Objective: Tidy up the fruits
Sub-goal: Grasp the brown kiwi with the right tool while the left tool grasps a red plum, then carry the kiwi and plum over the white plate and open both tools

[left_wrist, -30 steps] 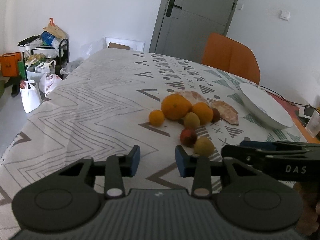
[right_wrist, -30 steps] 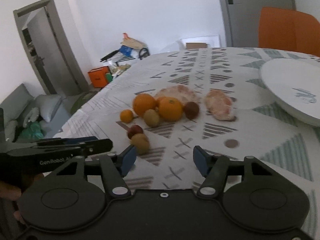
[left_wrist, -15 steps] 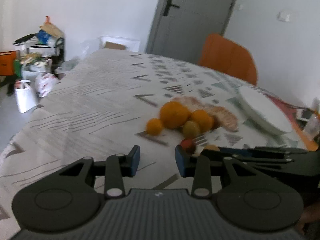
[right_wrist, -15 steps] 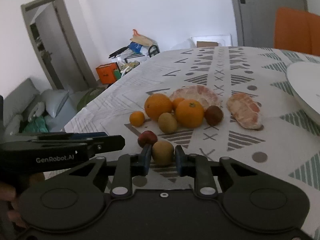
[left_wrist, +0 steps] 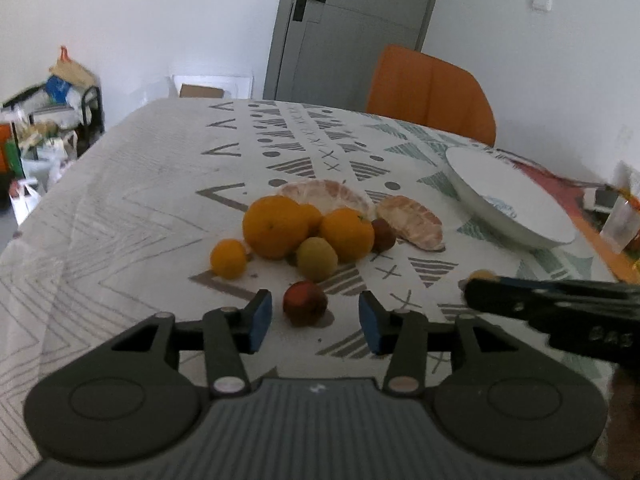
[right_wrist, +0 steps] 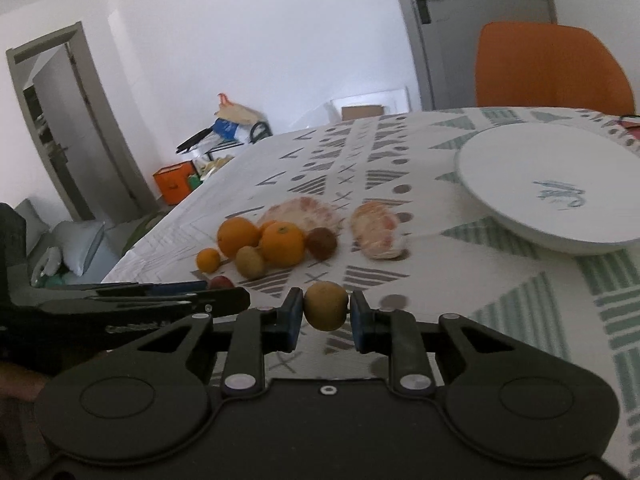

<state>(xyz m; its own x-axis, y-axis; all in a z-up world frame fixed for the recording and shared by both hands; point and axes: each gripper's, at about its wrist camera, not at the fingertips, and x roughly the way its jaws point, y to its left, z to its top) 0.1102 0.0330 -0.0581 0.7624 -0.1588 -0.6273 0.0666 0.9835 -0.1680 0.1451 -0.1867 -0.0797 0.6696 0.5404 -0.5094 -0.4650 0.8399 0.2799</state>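
Observation:
A pile of fruit lies on the patterned tablecloth: two oranges [left_wrist: 275,226], a small orange [left_wrist: 228,258], a kiwi [left_wrist: 317,258], a dark fruit [left_wrist: 384,234] and peeled citrus pieces [left_wrist: 412,222]. My left gripper [left_wrist: 315,320] is open with a red fruit [left_wrist: 305,302] between its fingers. My right gripper [right_wrist: 326,316] is shut on a brown-green kiwi [right_wrist: 326,306] and holds it above the cloth. The white plate [right_wrist: 560,188] stands to the right.
An orange chair [left_wrist: 430,92] stands behind the table by the grey door [left_wrist: 352,28]. Bags and clutter [left_wrist: 44,128] sit on the floor at the left. A clear cup [left_wrist: 622,220] stands at the table's right edge.
My right gripper closed on the kiwi and lifted it toward the plate side. My left gripper moved forward and opened wider around the red fruit.

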